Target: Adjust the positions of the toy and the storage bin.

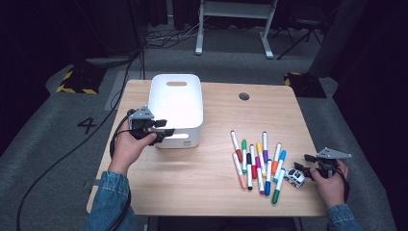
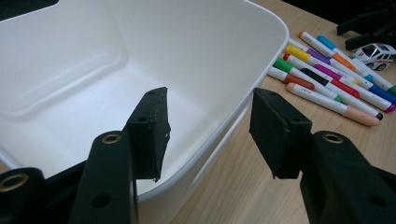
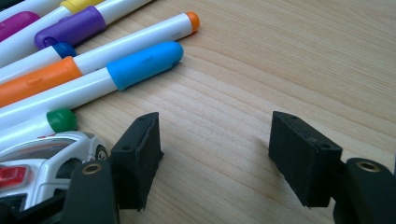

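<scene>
— What's at the left of the table (image 1: 202, 192)?
— The left gripper (image 1: 161, 130), held at the near left corner of the white bin (image 1: 175, 103). The bin stands at the back left of the table, nothing inside it.
— Clamped on it?
— No. The jaws straddle the rim, one inside the bin and one outside, but they stand apart; the outer pad is clear of the wall.
— And further right?
— A row of coloured markers (image 1: 257, 163) lying side by side on the wood. Just right of them sits a small white toy car (image 1: 293, 176).
— The other tool?
— The right gripper (image 1: 306, 169) is low at the table's right edge, jaws spread and gripping nothing. The car is just beside one jaw, with bare wood between the pads.
</scene>
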Demonstrator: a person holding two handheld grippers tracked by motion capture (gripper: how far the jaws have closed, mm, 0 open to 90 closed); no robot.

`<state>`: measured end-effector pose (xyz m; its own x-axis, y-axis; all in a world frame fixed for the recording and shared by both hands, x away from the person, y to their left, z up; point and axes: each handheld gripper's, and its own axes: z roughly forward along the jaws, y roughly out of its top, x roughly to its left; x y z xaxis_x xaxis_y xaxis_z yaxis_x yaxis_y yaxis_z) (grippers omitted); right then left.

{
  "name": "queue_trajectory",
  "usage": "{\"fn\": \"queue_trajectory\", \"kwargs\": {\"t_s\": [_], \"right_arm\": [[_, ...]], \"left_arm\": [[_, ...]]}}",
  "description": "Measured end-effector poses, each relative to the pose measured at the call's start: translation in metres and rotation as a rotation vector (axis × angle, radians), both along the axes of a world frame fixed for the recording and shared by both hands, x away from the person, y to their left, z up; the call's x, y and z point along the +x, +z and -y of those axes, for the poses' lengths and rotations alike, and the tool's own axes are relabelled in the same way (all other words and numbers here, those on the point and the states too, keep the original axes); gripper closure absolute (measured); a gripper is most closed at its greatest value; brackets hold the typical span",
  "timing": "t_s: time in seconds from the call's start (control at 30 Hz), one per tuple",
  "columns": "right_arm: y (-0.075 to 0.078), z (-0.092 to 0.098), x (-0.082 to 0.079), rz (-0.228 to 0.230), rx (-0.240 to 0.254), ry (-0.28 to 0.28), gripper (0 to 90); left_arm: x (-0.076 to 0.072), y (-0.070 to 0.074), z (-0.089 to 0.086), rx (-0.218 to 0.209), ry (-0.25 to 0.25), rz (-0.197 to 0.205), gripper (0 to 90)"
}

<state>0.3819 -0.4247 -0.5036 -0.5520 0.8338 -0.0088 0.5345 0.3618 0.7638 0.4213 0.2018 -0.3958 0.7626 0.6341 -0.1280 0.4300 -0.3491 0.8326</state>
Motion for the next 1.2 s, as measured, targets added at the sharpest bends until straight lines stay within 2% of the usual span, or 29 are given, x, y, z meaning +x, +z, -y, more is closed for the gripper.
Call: {"fn": "queue_trajectory", "kwargs": {"t_s": [0.07, 0.1, 0.2, 0.37, 0.4, 0.43, 0.47, 0.6, 0.67, 0.73, 0.87, 0.93, 1.03, 1.07, 1.13, 1.17, 1.2], "right_arm": [[0.0, 0.0, 0.0, 0.0, 0.0, 0.0, 34.2], [0.0, 0.0, 0.0, 0.0, 0.0, 0.0, 34.2], [0.0, 0.0, 0.0, 0.001, -0.001, 0.001, 34.2], [0.0, 0.0, 0.0, 0.001, -0.001, 0.001, 34.2], [0.0, 0.0, 0.0, 0.001, -0.001, 0.0, 34.2], [0.0, 0.0, 0.0, 0.001, -0.001, 0.0, 34.2], [0.0, 0.0, 0.0, 0.001, -0.001, 0.001, 34.2], [0.0, 0.0, 0.0, 0.0, -0.001, -0.001, 34.2], [0.0, 0.0, 0.0, 0.0, -0.001, -0.001, 34.2], [0.0, 0.0, 0.0, 0.0, -0.001, -0.001, 34.2], [0.0, 0.0, 0.0, 0.0, 0.0, -0.003, 34.2], [0.0, -0.001, -0.001, 0.0, 0.0, -0.004, 34.2], [0.0, -0.001, -0.001, 0.0, -0.004, -0.003, 34.2], [0.0, -0.001, -0.001, 0.0, -0.001, -0.004, 34.2], [0.0, -0.001, -0.001, 0.0, -0.001, -0.003, 34.2], [0.0, -0.001, -0.001, 0.001, -0.001, -0.003, 34.2], [0.0, -0.001, -0.001, 0.001, -0.001, -0.003, 34.2]], "left_arm": [[-0.001, 0.0, 0.0, -0.001, -0.011, 0.012, 50.3], [-0.002, -0.001, 0.001, -0.02, -0.015, 0.007, 50.3], [-0.005, -0.002, 0.005, 0.002, -0.052, 0.036, 49.8], [-0.012, -0.002, 0.01, 0.032, -0.085, 0.043, 53.0], [-0.014, -0.002, 0.011, 0.036, -0.097, 0.054, 54.1], [-0.016, -0.003, 0.012, 0.03, -0.106, 0.048, 54.5], [-0.017, -0.003, 0.011, 0.037, -0.107, 0.061, 54.9], [-0.025, -0.003, 0.01, 0.037, -0.122, 0.051, 55.9], [-0.03, -0.002, 0.01, 0.05, -0.131, 0.047, 55.8], [-0.037, -0.001, 0.01, 0.065, -0.134, 0.046, 55.6], [-0.046, -0.001, 0.009, 0.066, -0.136, 0.038, 54.5], [-0.056, 0.0, 0.008, 0.073, -0.135, 0.035, 53.6], [-0.063, 0.001, 0.009, 0.076, -0.125, 0.022, 52.6], [-0.064, 0.002, 0.009, 0.063, -0.117, 0.017, 52.0], [-0.066, 0.005, 0.008, 0.056, -0.1, 0.025, 48.9], [-0.065, 0.01, 0.004, 0.062, -0.087, 0.064, 48.9], [-0.065, 0.013, 0.002, 0.041, -0.066, 0.071, 48.2]]}}
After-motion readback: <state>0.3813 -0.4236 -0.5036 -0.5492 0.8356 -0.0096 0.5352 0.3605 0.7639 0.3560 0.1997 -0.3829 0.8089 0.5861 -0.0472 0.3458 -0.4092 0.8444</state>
